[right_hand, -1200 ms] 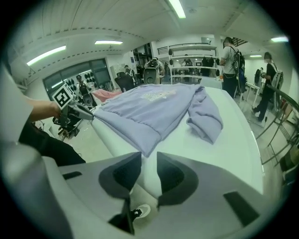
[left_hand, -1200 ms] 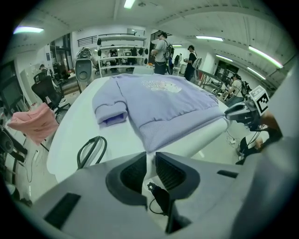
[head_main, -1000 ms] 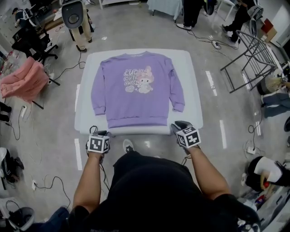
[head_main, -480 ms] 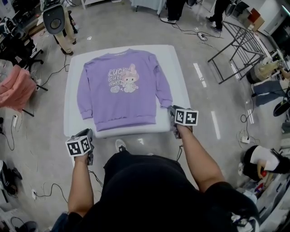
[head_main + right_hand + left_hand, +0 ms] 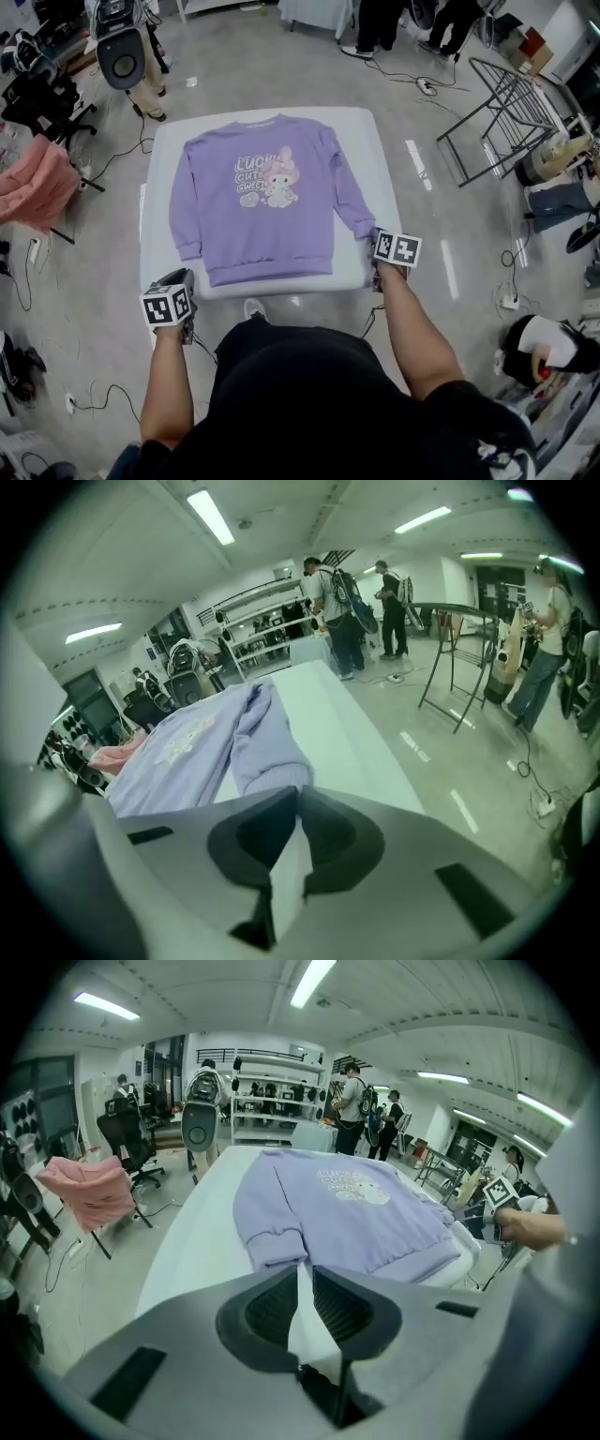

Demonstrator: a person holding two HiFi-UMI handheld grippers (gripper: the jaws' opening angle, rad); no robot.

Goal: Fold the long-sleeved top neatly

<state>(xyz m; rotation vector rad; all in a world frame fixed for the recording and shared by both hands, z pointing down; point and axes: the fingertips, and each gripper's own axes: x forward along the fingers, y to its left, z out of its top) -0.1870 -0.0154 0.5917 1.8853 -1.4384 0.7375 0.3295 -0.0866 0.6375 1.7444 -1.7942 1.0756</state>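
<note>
A lilac long-sleeved top [image 5: 262,202] with a cartoon print lies flat, face up, on the white table [image 5: 375,159], hem toward me. My right gripper [image 5: 375,242] is at the right sleeve's cuff [image 5: 366,228]. In the right gripper view its jaws have just been closing, and the right gripper [image 5: 297,791] tips meet on the edge of the cuff [image 5: 272,778]. My left gripper [image 5: 180,276] hangs off the table's front left corner. In the left gripper view the left gripper [image 5: 306,1269] shows a narrow gap with nothing in it, short of the left cuff [image 5: 277,1246].
A pink garment [image 5: 33,183] hangs over a chair at the left. A grey round machine [image 5: 122,56] stands behind the table, and a metal rack [image 5: 497,103] at the right. People stand at the back, and cables trail over the floor.
My right gripper has rolled and moved from the table's front edge up to the right cuff. My left gripper has drifted left, away from the front edge.
</note>
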